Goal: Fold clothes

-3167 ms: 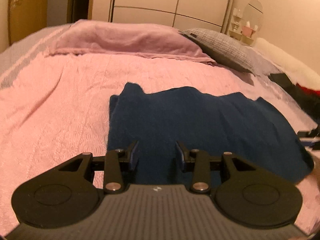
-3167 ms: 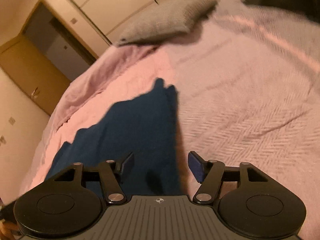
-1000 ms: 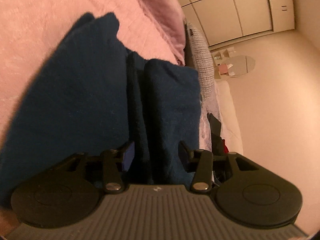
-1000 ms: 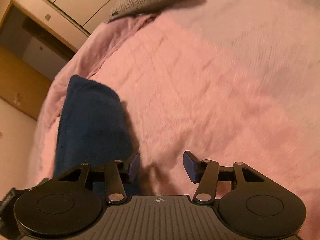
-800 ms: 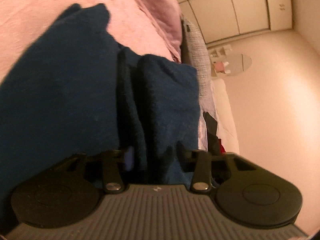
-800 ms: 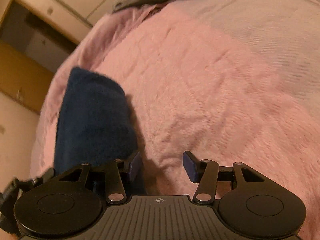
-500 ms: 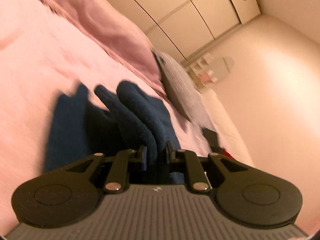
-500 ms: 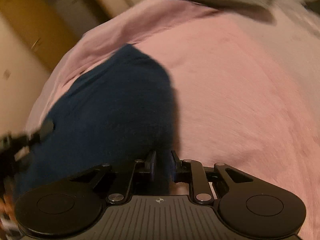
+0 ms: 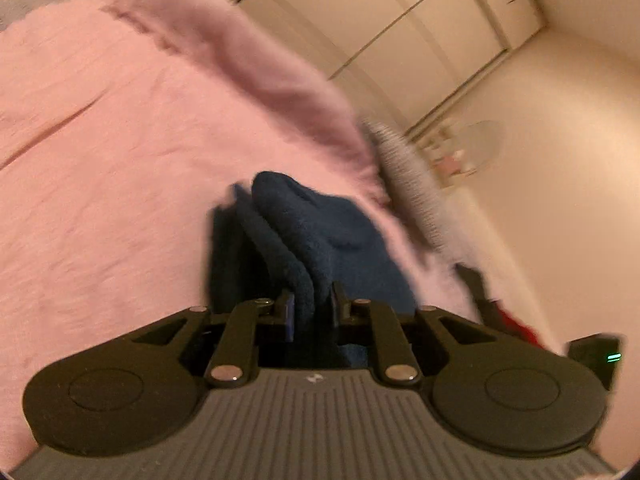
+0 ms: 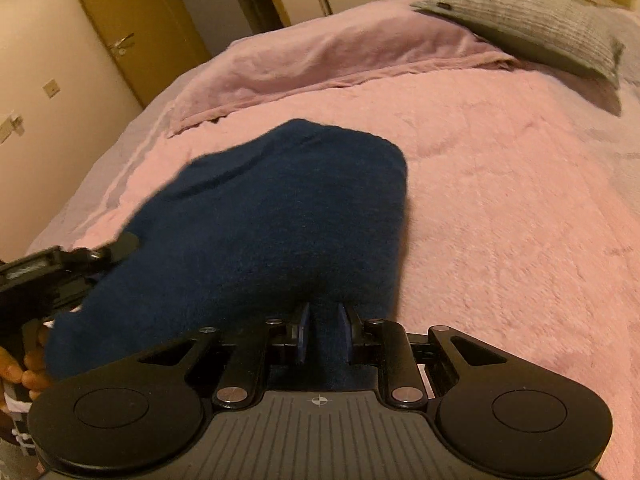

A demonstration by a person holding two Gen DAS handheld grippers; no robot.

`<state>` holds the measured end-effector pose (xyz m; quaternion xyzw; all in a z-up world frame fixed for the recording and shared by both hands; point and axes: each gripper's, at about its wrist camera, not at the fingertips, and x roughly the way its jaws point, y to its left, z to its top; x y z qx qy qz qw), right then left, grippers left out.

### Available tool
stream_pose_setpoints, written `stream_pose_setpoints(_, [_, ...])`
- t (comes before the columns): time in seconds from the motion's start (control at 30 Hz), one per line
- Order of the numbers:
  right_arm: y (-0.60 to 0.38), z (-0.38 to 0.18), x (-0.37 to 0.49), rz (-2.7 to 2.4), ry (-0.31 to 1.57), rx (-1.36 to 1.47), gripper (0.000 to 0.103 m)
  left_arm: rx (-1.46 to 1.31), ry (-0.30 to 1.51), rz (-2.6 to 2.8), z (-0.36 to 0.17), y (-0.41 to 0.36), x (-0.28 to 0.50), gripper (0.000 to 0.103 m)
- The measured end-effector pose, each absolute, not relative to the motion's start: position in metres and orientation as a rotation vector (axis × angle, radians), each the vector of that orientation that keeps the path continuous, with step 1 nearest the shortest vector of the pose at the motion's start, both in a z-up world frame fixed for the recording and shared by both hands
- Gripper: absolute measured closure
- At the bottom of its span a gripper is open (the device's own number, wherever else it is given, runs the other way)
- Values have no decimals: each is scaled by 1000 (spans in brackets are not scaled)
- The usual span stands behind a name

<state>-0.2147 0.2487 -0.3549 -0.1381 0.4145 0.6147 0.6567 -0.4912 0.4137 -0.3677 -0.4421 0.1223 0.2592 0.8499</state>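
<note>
Navy fleece clothing (image 10: pixel 256 232) lay bunched on a pink bedspread (image 10: pixel 500 200), lifted at its near edge by two handheld grippers. At far left of the right wrist view, a person's hand (image 10: pixel 24 364) held the left gripper (image 10: pixel 80 264), which met the cloth's left edge. In the left wrist view, the left gripper (image 9: pixel 311 312) was clenched on a thick fold of the clothing (image 9: pixel 320 236), its blue pads pressing the cloth from both sides, with more folds rising ahead of it. Further right, the right gripper (image 10: pixel 323 330) was likewise clamped on the near edge, a narrow strip of navy cloth squeezed between its pads. Behind the clothing a mauve pillow (image 10: pixel 328 56) lay across the bed's head, and at far right a grey pillow (image 10: pixel 532 20) rested beside it. Pale wardrobe doors (image 9: pixel 400 40) stood beyond.
</note>
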Motion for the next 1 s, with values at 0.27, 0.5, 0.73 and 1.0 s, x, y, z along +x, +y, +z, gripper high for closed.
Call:
stream_pose_setpoints(0.27, [244, -355, -220, 1419, 938, -322, 82, -973, 267, 567, -385, 417, -499, 90])
stream_pose_setpoints(0.5, [243, -354, -222, 1411, 936, -324, 82, -978, 264, 570, -386, 416, -502, 90])
stream_pose_setpoints(0.73, [243, -355, -221, 1415, 941, -316, 82, -978, 271, 564, -381, 413, -503, 89])
stream_pose_setpoints(1.0, [237, -360, -215, 1424, 946, -265, 82, -1002, 265, 594, -368, 400, -525, 79])
